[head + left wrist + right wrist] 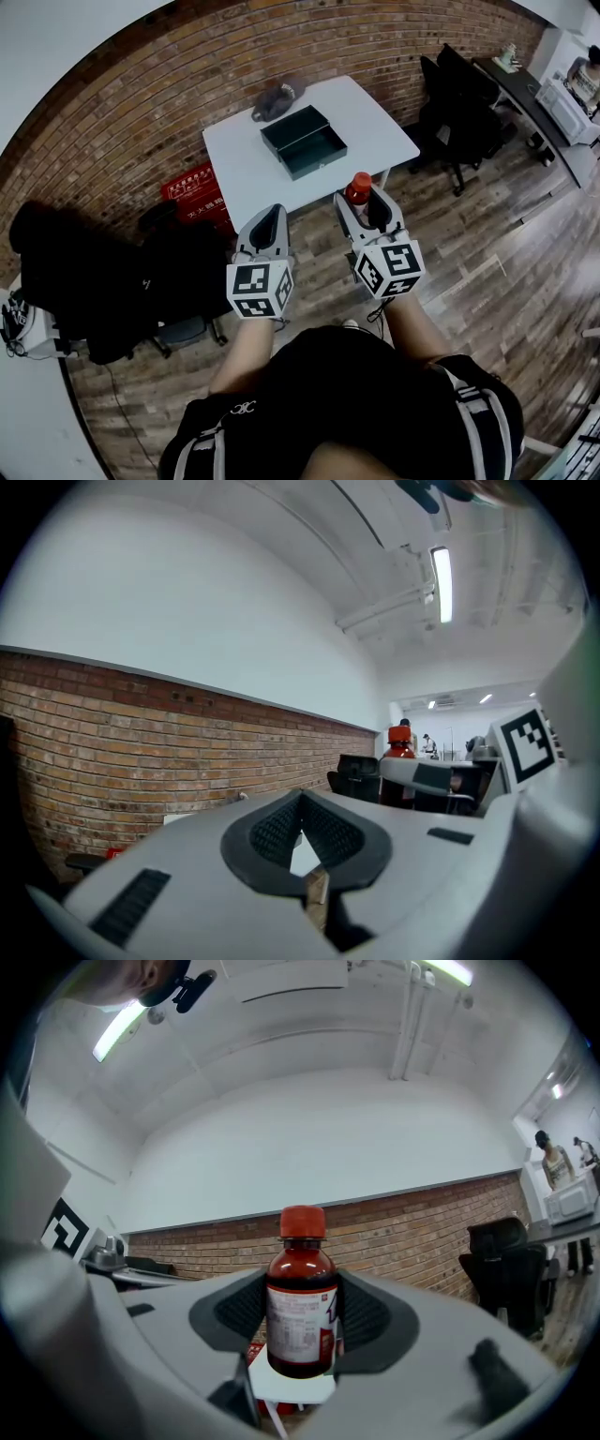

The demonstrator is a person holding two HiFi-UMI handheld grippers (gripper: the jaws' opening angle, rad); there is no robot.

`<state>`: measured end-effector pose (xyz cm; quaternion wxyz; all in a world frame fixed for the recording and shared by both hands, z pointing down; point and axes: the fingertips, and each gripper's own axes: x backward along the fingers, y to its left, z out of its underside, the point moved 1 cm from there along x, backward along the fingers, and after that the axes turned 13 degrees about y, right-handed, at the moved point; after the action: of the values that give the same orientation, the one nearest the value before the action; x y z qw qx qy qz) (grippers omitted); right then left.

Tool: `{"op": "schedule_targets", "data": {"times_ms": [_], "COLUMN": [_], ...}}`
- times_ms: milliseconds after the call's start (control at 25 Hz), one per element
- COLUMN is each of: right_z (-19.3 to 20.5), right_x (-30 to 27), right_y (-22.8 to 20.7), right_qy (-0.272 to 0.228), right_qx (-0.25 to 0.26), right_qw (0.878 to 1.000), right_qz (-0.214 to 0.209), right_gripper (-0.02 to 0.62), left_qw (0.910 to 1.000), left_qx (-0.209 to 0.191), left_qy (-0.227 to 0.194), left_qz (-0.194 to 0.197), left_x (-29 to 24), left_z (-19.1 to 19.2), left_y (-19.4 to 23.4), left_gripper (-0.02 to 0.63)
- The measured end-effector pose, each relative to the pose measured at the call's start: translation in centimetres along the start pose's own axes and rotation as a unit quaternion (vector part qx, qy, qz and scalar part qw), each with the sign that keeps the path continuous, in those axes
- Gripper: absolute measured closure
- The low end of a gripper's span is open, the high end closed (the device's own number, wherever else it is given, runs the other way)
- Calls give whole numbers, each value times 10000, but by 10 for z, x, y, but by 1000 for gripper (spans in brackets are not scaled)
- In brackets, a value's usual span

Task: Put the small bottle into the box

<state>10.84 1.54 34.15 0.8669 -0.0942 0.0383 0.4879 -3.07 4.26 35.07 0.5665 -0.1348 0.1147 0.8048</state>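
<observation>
Short of the box (303, 141), the right gripper (368, 204) clamps the small bottle (300, 1307) upright between wide-set jaws — the left gripper (270, 217), equally short, is closed and empty.

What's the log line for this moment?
left gripper: shut, empty | right gripper: shut on small bottle, upright | box: open, empty, on table | step: small bottle not yet in box
</observation>
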Motion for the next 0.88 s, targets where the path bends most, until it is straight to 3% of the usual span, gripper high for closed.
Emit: {"op": "schedule_targets", "data": {"times_ms": [440,880], "right_z": [5,4], "right_x": [12,8], "right_y": [-52,-98], "right_qy": [99,176], "right_qx": [75,69], "right_qw": [9997,9990], "right_qz": [-230,-396], "right_gripper": [374,374], "left_qw": [9999,9995], "left_qx": [-48,61], "left_qy": [103,229], "left_qz": [18,-200], "left_x": [-40,-62], "left_z": [0,4], "left_y": [-50,-70], "left_gripper": [600,600]}}
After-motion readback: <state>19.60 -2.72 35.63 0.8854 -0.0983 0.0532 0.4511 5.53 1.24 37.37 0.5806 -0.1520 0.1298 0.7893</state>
